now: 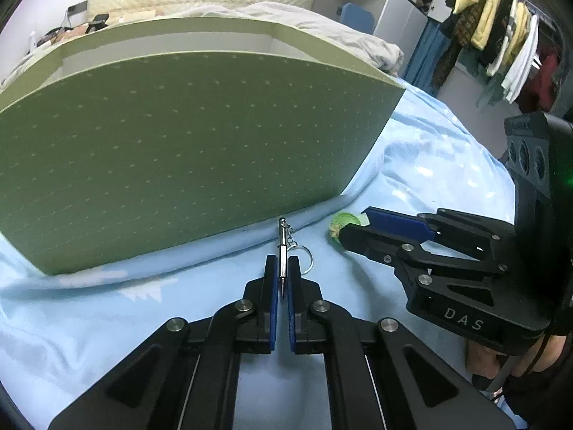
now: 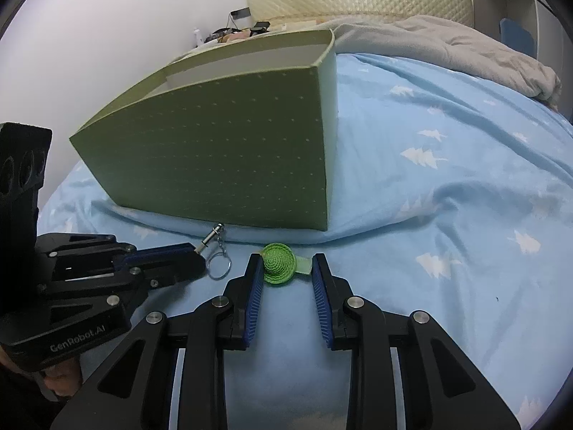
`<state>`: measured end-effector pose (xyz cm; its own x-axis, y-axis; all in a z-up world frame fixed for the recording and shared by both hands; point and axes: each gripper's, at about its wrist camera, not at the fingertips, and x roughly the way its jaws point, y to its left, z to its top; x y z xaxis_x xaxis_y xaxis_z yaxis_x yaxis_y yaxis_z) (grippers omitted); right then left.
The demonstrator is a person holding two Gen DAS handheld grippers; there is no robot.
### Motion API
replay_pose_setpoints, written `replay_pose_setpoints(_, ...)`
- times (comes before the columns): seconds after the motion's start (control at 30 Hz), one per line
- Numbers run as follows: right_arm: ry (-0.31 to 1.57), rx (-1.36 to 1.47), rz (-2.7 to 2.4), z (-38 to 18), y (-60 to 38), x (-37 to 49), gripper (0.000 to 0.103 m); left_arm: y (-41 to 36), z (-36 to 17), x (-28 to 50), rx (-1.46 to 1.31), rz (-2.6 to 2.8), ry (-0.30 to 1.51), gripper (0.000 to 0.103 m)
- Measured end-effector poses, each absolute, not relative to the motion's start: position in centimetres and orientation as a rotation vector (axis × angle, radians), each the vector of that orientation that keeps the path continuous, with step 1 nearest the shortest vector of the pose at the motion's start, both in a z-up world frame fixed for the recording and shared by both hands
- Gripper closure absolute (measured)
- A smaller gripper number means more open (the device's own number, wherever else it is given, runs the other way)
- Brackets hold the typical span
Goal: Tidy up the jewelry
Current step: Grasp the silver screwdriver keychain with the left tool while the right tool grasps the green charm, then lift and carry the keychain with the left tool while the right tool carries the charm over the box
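A silver metal pendant with a chain and key ring (image 1: 283, 251) lies on the blue bedsheet just in front of a green dotted box (image 1: 186, 143). My left gripper (image 1: 282, 261) is shut on the pendant's shaft; the key ring hangs to its right. It also shows in the right wrist view (image 2: 211, 242). A green woven round ornament (image 2: 279, 263) lies on the sheet between the fingers of my right gripper (image 2: 286, 263), which is open around it. In the left wrist view the ornament (image 1: 340, 224) shows at the right gripper's tips.
The green box (image 2: 222, 154) is open-topped with a white inner wall, standing on the bed. A grey blanket (image 2: 447, 46) is bunched behind. A clothes rack (image 1: 501, 36) stands at the far right. The blue sheet (image 2: 447, 197) stretches to the right of the box.
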<state>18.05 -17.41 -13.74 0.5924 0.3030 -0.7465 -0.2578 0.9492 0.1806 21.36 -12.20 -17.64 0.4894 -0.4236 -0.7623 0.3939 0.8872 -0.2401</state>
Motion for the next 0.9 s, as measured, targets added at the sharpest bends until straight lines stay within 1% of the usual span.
replay_pose_setpoints(0.23,0.854,0.057,0.281,-11.9,-17.4,15.9,0.078,-11.3,-16.5,20.2,-0.069,-0.503,0.940,0.101)
replay_pose_setpoints(0.63,0.805,0.086,0.243,-8.8,-15.8,10.3,0.078,-8.7,-13.0,16.0,-0.078,-0.475,0.906,0.101)
replay_pose_setpoints(0.9,0.733,0.078,0.206,-4.8,-14.6,8.5,0.078,-6.8,-8.7,13.7,-0.092,-0.477,0.858,0.101)
